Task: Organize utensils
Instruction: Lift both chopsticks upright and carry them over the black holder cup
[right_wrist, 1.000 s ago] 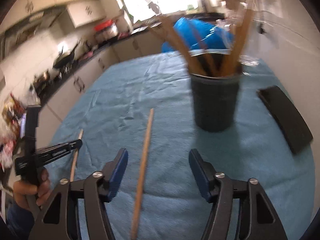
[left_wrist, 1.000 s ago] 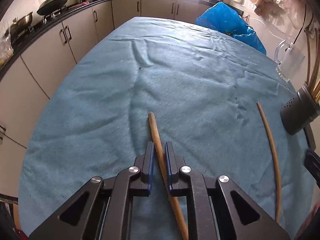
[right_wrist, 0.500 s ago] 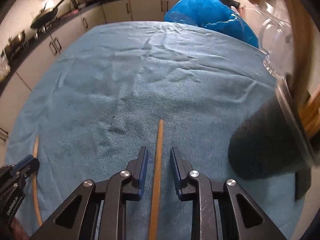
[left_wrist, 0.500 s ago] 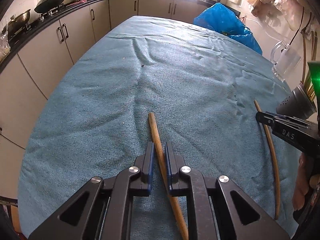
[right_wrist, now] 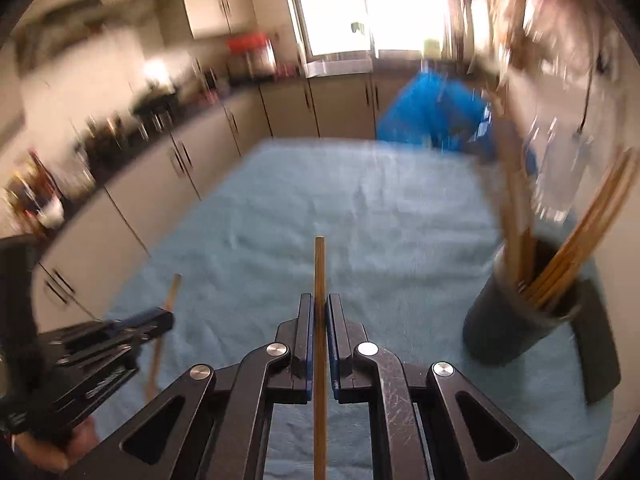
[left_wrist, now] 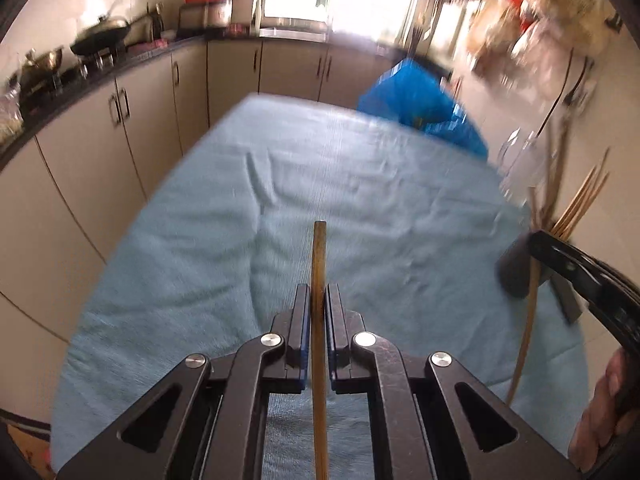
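Pinching: left fingers (left_wrist: 319,300) narrow on chopstick (left_wrist: 319,256); right fingers (right_wrist: 319,312) narrow on second chopstick (right_wrist: 319,268).

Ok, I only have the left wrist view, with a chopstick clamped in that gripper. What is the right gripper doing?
Observer: The right gripper is shut on a second chopstick, which points straight ahead between its pads.
Operator: My view cuts off the dark holder at the edge. What is in it?
Observer: The holder stands upright on the blue cloth with a bundle of thin wooden sticks leaning out of it.
Operator: Anything beside it?
Observer: A flat black object lies just to its right; the picture is too blurred to tell what it is.
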The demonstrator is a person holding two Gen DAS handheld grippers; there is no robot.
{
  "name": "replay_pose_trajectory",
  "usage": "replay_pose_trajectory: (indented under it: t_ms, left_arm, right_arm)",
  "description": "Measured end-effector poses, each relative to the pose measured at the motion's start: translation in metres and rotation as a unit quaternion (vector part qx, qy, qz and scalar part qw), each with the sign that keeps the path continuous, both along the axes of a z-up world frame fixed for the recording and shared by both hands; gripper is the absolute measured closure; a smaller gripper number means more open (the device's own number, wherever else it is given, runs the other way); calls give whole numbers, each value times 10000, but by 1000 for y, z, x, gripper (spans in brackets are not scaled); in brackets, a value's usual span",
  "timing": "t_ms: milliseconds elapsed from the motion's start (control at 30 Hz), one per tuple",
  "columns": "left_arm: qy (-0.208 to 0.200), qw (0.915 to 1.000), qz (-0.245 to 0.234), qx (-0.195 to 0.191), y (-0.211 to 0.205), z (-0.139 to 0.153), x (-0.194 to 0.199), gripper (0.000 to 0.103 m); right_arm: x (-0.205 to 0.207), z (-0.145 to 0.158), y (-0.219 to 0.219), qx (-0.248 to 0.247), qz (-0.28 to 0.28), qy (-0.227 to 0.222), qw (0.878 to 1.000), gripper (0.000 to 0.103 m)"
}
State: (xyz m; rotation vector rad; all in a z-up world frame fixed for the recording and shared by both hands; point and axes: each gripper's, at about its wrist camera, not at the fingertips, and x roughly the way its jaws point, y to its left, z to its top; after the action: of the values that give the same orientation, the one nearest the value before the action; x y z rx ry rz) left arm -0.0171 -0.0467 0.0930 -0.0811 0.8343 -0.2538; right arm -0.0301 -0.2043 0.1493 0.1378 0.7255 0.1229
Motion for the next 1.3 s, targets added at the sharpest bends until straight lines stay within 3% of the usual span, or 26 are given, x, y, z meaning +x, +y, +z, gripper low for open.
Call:
replay_pose_trajectory:
  t_ms: [167, 367, 1300]
  left_arm:
    - [-627, 9979, 34, -187, 6, 42, -28, 96]
    - [-1133, 9934, 7, -186, 5, 70, -55, 96]
    - [-1358, 9904, -122, -214, 4, 89, -90, 96]
  right_arm:
    - [-57, 38, 1, 105, -112, -1032, 9945, 96]
    - [-97, 50, 1, 161, -219, -1488, 9885, 96]
    - [-131, 62, -5, 280, -484, -1706, 9838, 96]
